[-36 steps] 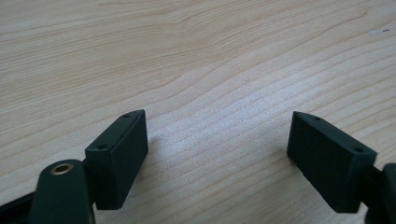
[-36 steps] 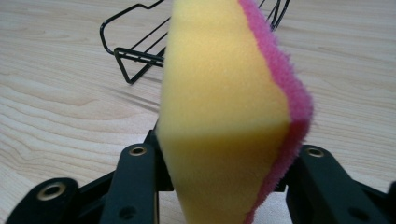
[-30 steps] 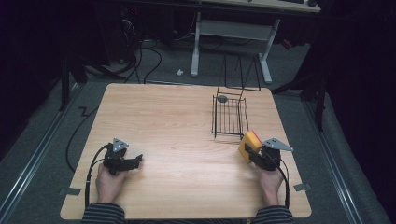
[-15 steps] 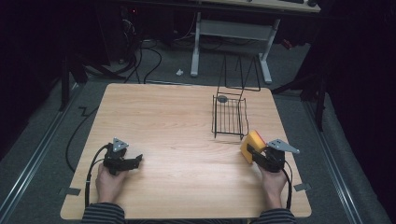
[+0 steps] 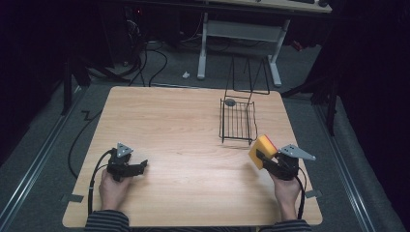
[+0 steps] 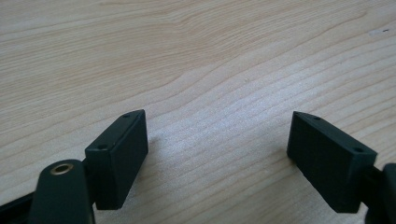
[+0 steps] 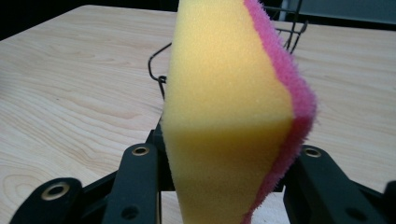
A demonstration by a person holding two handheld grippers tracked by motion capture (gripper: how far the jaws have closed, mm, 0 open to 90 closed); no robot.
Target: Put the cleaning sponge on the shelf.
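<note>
My yellow foam sponge with pink scrubby backing hides most of the black wire basket, and its bottom's cropped off.

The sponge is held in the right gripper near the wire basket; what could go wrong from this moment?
1. The right gripper pinches the soft sponge near its lower part only, so it may bend or slip out.
2. The wire basket is light and open-framed; the sponge or jaws could catch its rim and push it.
3. The basket's tall handle stands behind it and might snag the gripper's cable.
</note>
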